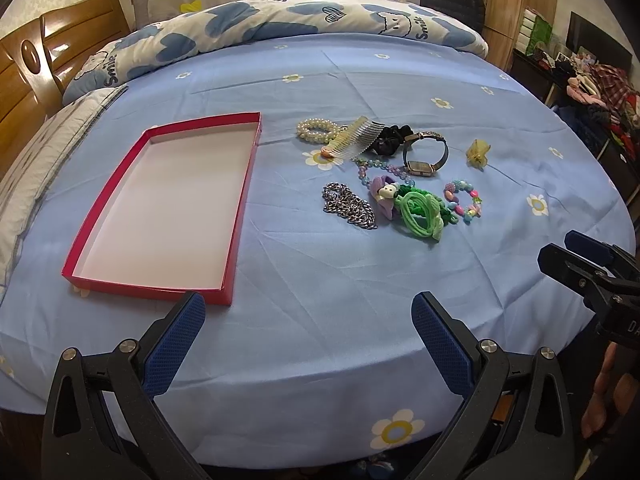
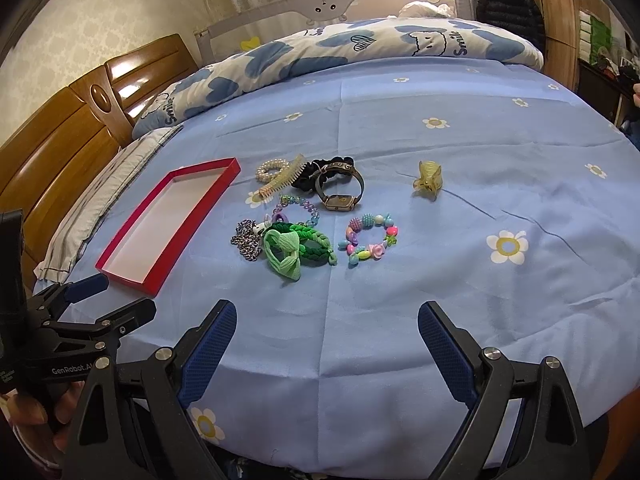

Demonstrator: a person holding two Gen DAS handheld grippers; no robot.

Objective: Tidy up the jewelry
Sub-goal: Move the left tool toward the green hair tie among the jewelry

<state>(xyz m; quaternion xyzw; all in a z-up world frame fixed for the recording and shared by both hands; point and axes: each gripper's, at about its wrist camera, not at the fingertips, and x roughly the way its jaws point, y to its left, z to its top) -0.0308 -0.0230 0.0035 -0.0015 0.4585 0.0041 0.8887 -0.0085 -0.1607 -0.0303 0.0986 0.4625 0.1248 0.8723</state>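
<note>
A shallow red box (image 1: 244, 178) (image 2: 208, 196) with a white inside lies empty on the blue bedsheet, left of a cluster of jewelry. The cluster holds a pearl bracelet (image 1: 316, 130) (image 2: 269, 169), a comb (image 1: 356, 140) (image 2: 282, 182), a black scrunchie (image 1: 390, 139), a watch (image 1: 424, 156) (image 2: 340, 190), a silver chain (image 1: 350, 205) (image 2: 246, 238), green hair ties (image 1: 420, 212) (image 2: 296, 248), a colourful bead bracelet (image 1: 464, 200) (image 2: 368, 238) and a yellow claw clip (image 1: 478, 154) (image 2: 428, 180). My left gripper (image 1: 308, 312) and my right gripper (image 2: 326, 320) both hover open over the near edge of the bed, holding nothing.
A folded quilt (image 1: 280, 20) with blue hearts lies across the far side of the bed. A wooden headboard (image 2: 60, 140) and a pillow (image 2: 100, 200) sit at the left. Cluttered dark furniture (image 1: 580, 80) stands to the right of the bed.
</note>
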